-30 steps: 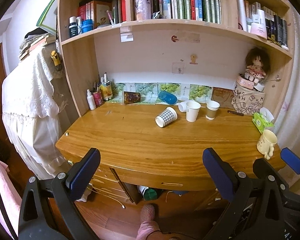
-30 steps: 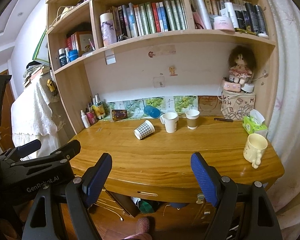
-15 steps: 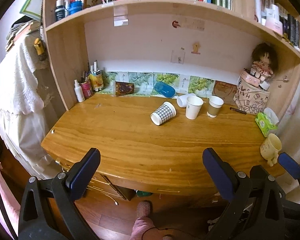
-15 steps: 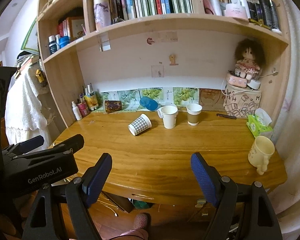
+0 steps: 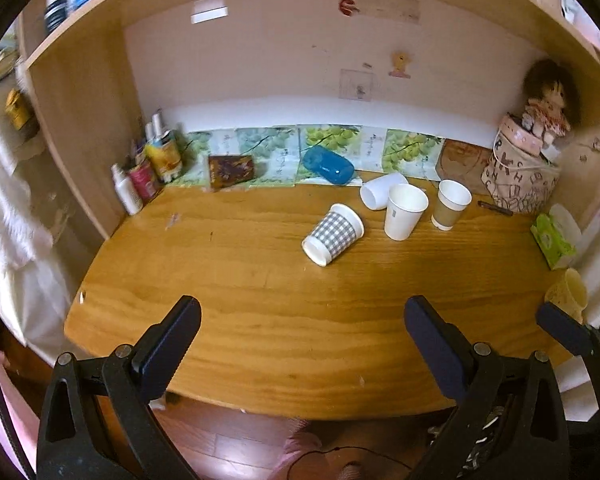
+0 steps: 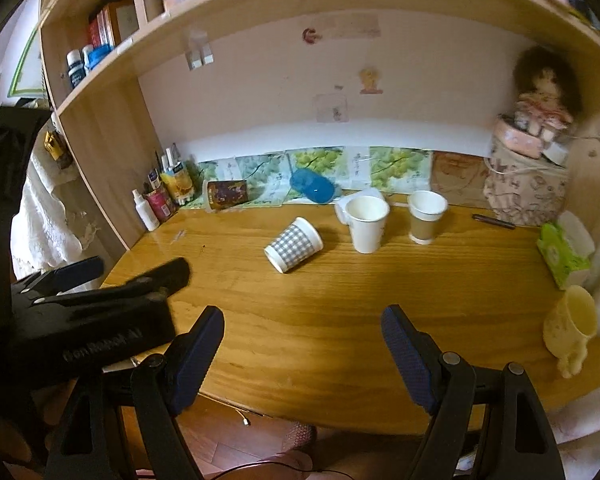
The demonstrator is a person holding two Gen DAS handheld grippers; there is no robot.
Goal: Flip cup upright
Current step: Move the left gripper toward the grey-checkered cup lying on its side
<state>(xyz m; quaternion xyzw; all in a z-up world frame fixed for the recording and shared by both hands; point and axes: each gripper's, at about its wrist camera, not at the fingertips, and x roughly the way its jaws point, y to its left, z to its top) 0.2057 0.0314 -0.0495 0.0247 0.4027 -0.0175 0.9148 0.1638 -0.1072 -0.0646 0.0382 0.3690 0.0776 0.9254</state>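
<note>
A grey checkered paper cup (image 5: 333,234) lies on its side in the middle of the wooden desk (image 5: 260,304), its base toward me; it also shows in the right wrist view (image 6: 293,244). My left gripper (image 5: 300,338) is open and empty above the desk's front edge, well short of the cup. My right gripper (image 6: 303,344) is open and empty too, at the front edge. In the right wrist view the left gripper (image 6: 100,284) shows at the left.
A white cup (image 5: 405,211) and a brown-sleeved cup (image 5: 451,204) stand upright right of the checkered cup; another white cup (image 5: 380,190) and a blue cup (image 5: 327,165) lie behind. Bottles (image 5: 148,172), a doll on a bag (image 5: 532,160), tissues (image 5: 554,236) and a cream mug (image 6: 572,328) line the sides.
Both grippers have moved forward toward the desk and tilted down; the desk and cups now fill more of each view. Nothing on the desk has moved.
</note>
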